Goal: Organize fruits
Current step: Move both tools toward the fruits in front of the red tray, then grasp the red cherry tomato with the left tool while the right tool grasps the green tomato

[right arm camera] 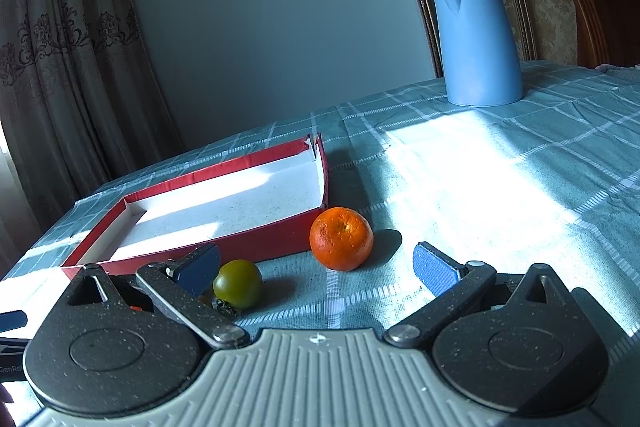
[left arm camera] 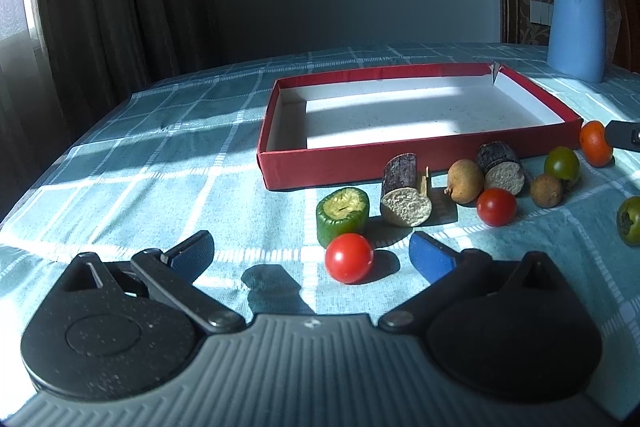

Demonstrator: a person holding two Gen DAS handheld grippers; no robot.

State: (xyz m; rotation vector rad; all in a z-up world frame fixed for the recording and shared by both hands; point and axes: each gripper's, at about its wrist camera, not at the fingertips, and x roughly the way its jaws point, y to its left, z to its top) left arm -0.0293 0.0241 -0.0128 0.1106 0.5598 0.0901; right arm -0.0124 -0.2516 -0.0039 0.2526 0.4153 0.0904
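Left gripper (left arm camera: 312, 253): jaws spread wide, empty, low over the tablecloth (left arm camera: 140, 167). A red tomato (left arm camera: 349, 258) lies between the fingers, nearer the right one, untouched. Recommendation: centre on the tomato before closing, squeeze gently as it will likely roll, then lift over the wall of the red tray (left arm camera: 400, 157), which holds no fruit yet.

Right gripper (right arm camera: 316, 265): jaws likewise spread, empty. The orange (right arm camera: 341, 238) sits just ahead of the gap, beside the tray corner; a green tomato (right arm camera: 237, 283) lies by the left finger.
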